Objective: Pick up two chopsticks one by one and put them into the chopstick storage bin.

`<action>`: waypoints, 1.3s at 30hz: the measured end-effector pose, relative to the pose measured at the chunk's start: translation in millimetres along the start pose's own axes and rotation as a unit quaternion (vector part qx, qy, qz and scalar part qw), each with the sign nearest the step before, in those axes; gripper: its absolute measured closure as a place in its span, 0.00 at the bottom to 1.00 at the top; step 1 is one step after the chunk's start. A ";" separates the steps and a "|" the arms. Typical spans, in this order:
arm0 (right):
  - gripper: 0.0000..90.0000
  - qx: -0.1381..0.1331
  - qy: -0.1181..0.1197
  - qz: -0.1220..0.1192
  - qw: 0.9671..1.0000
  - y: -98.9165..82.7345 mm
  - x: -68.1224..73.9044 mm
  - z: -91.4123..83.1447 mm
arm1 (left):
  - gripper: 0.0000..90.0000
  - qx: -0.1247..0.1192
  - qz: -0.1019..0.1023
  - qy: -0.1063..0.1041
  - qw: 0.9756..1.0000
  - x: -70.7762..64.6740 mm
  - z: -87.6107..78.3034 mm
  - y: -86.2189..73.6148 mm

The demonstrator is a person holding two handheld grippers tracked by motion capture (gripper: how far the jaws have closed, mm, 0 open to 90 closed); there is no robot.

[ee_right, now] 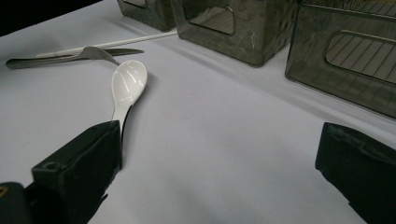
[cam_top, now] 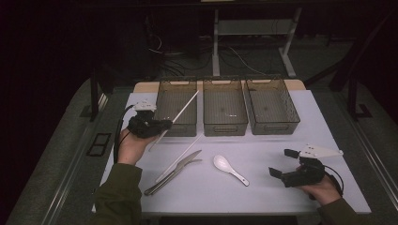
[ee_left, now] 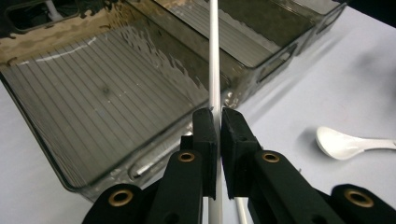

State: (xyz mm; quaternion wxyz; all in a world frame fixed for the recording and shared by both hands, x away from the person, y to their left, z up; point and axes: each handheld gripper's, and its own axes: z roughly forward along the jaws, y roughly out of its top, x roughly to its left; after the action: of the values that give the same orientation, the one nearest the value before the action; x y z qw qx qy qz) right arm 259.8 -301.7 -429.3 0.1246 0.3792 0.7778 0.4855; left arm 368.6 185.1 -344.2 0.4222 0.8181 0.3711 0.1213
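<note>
Left gripper [cam_top: 162, 125] clamps a white chopstick [cam_top: 187, 107] above the leftmost bin [cam_top: 176, 125], ready to drop; right gripper [cam_top: 286, 165] rests with jaws apart

Plenty of open table on the right, left side is cluttered

Three bins [cam_top: 225, 112] wall off the back edge side by side. The white chopstick [cam_top: 180, 112] slants over the left bin's [cam_top: 176, 115] front rim. A knife [cam_top: 180, 164], fork [cam_top: 171, 177] and second chopstick [cam_top: 185, 152] bunch up front-left, with a spoon [cam_top: 229, 168] mid-table. Bare table [cam_top: 281, 145] lies right of the spoon.
</note>
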 end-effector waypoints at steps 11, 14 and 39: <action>0.01 -0.001 0.000 0.001 1.000 0.0 -0.1 -0.4 | 0.94 0.009 0.008 0.014 1.000 11.9 6.2 24.1; 0.01 -0.002 0.000 0.002 1.000 0.1 0.1 -0.5 | 0.94 0.009 0.013 0.016 1.000 16.1 9.1 31.0; 0.01 -0.005 0.003 0.006 1.000 0.0 -1.3 -1.2 | 0.94 0.003 0.022 0.056 0.998 54.5 45.8 62.2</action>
State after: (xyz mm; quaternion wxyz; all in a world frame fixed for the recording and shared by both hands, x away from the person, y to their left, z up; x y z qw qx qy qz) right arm 260.0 -303.4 -428.9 0.1215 0.3816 0.7735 0.4913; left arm 461.3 173.4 -329.9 0.3954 0.8194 0.3765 0.1746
